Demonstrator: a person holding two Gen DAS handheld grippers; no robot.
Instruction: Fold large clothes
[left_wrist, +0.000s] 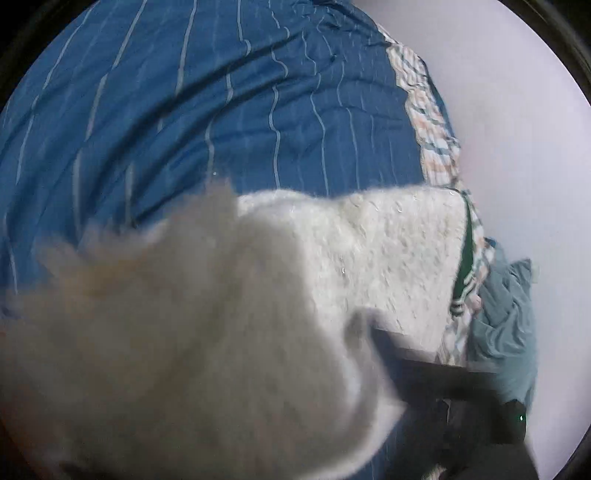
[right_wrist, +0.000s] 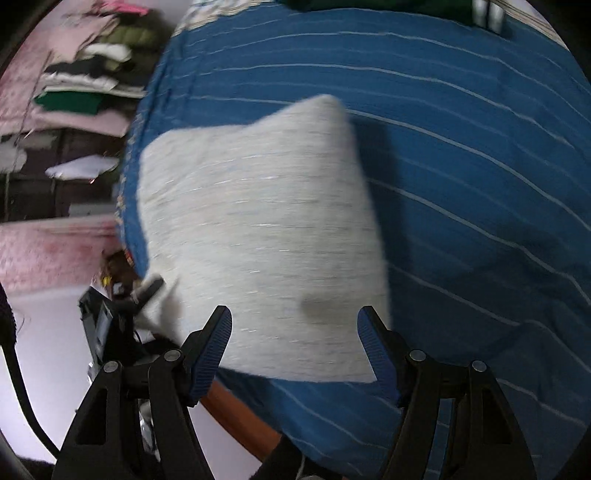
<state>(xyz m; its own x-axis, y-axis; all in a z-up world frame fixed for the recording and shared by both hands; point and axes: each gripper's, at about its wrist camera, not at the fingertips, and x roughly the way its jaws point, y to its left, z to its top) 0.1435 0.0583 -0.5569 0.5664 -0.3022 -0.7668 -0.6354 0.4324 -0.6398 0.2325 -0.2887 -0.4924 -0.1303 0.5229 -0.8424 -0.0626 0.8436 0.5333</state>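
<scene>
A white fluffy garment (right_wrist: 258, 229) lies folded into a rough rectangle on the blue striped bed cover (right_wrist: 461, 155). In the right wrist view my right gripper (right_wrist: 294, 328) is open and empty, its blue-padded fingers (right_wrist: 212, 343) spread just above the garment's near edge. In the left wrist view the white garment (left_wrist: 369, 258) fills the lower half, and a blurred bunch of it (left_wrist: 166, 350) sits right against the lens and hides my left gripper's fingers. My left gripper shows at the garment's left edge in the right wrist view (right_wrist: 147, 291), with white fabric bunched at it.
A green garment (right_wrist: 388, 5) lies at the far edge of the bed. Stacks of folded clothes (right_wrist: 92, 70) fill shelves on the left. A grey-blue cloth (left_wrist: 509, 325) lies on the floor beside the bed. The bed's wooden edge (right_wrist: 236, 421) is near my right gripper.
</scene>
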